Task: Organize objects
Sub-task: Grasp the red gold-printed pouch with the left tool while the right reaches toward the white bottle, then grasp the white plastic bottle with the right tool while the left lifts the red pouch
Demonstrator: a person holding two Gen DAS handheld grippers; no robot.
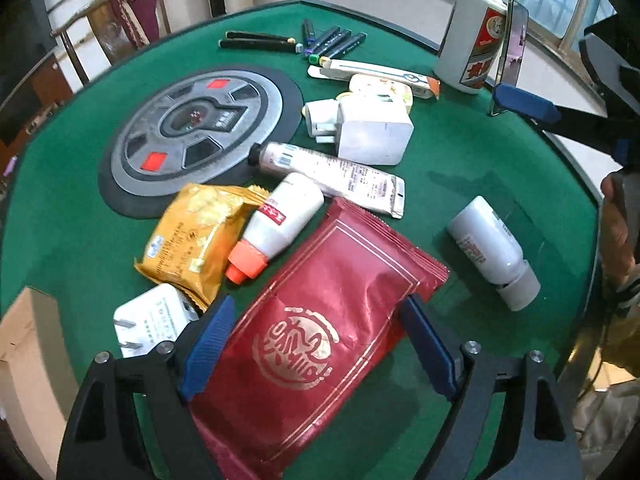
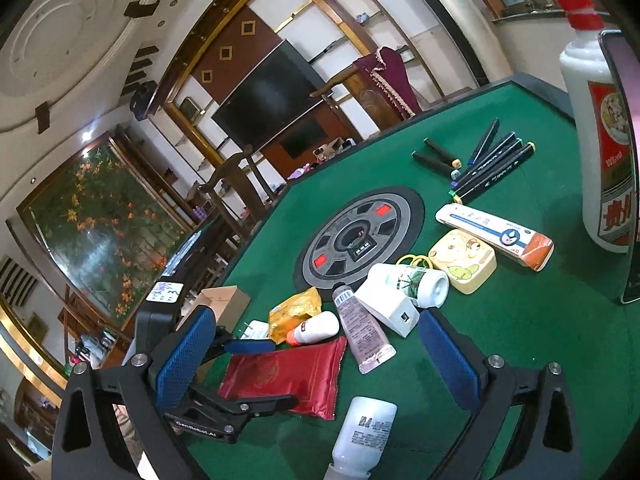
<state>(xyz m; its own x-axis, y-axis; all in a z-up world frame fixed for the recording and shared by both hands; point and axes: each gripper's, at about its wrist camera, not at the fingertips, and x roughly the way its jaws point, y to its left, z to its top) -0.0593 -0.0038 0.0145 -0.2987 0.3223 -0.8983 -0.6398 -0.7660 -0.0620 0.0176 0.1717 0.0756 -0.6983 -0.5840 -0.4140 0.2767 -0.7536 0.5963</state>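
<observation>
From the left wrist camera, the left gripper (image 1: 316, 344) hangs over the green table (image 1: 460, 168) with its blue fingers (image 1: 210, 346) spread wide, one on each side of the red foil packet (image 1: 320, 332) that lies flat beneath them; the pads look clear of the packet's edges, so nothing is held. Just beyond the packet lie a yellow snack packet (image 1: 196, 236), a white bottle with an orange cap (image 1: 276, 226) and a long tube (image 1: 328, 172), all crowded together, with a white plug adapter (image 1: 148, 320) tucked beside the left finger. A second white bottle (image 1: 494, 252) lies apart on the right, and a tall white bottle with a red cap (image 1: 472, 40) stands at the far edge near a row of markers (image 1: 332, 42). A round grey disc (image 1: 200, 136) sits in the table's middle. From the right wrist camera, the right gripper (image 2: 316, 360) stands wide open and empty, raised above the table, with the red foil packet (image 2: 286, 376) seen between its fingers and the left gripper (image 2: 256, 376) straddling that packet's near edge. The lone white bottle (image 2: 362, 436) lies just below, and a cardboard box (image 2: 220, 300) sits at the table's left edge.
</observation>
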